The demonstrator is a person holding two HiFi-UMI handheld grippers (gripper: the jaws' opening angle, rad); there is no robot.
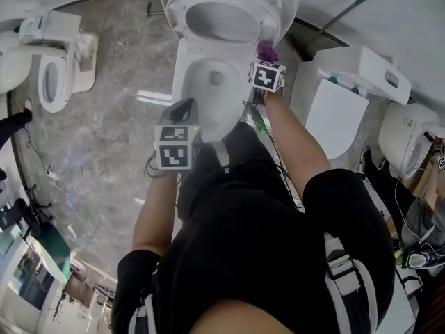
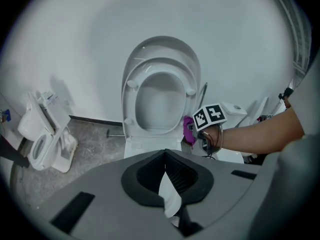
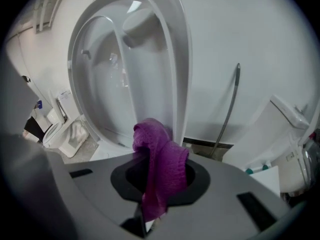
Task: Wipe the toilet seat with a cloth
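Note:
A white toilet stands against the wall with its seat (image 1: 224, 18) and lid tipped up; the bowl (image 1: 208, 89) lies open below. My right gripper (image 1: 265, 57) is shut on a purple cloth (image 1: 266, 49) beside the raised seat's lower right edge. In the right gripper view the cloth (image 3: 162, 164) bunches over the jaws, right in front of the seat (image 3: 120, 79). My left gripper (image 1: 185, 110) hovers above the bowl's near left rim, shut, holding nothing. From the left gripper view, the seat (image 2: 161, 99), the cloth (image 2: 188, 129) and the right gripper's marker cube (image 2: 210, 116) are all visible.
Another toilet (image 1: 52, 68) stands at the left on the marble floor (image 1: 111, 152). Two more white toilets (image 1: 348, 96) (image 1: 410, 138) crowd the right side. A thin metal hose (image 3: 230, 109) leans on the wall right of the seat. The person's black clothing fills the lower head view.

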